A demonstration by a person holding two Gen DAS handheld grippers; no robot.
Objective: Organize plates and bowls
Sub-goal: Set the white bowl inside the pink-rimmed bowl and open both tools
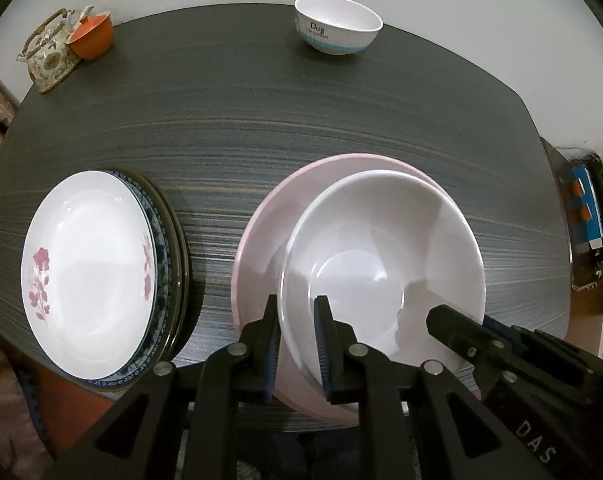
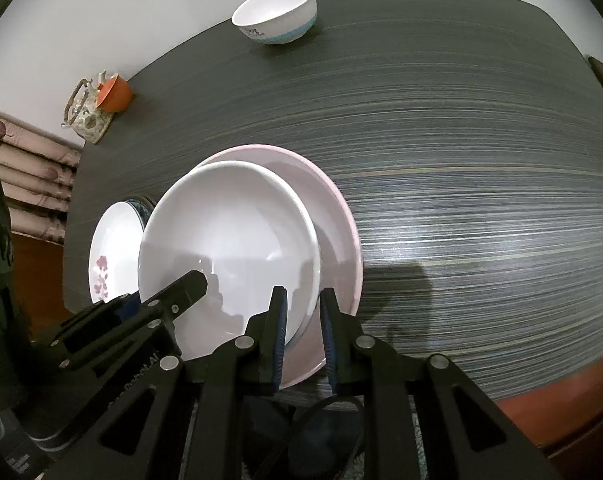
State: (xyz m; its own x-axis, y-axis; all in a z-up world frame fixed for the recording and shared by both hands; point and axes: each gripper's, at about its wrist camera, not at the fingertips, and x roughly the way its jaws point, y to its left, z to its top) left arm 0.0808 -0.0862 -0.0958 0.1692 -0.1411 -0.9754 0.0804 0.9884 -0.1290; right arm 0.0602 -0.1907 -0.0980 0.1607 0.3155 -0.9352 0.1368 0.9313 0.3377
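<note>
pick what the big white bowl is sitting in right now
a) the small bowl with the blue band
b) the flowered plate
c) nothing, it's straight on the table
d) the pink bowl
d: the big white bowl sits nested inside the wider pink bowl, whose rim shows around it, while the left gripper and right gripper each clamp its near rim.

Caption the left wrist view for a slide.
Both tools grip the white bowl over the pink bowl; plates stacked left, small bowl far back.

Large bowl (image 1: 381, 256) in wider bowl (image 1: 257, 232); plate stack (image 1: 89, 272) left, small bowl (image 1: 337, 24) behind.
</note>
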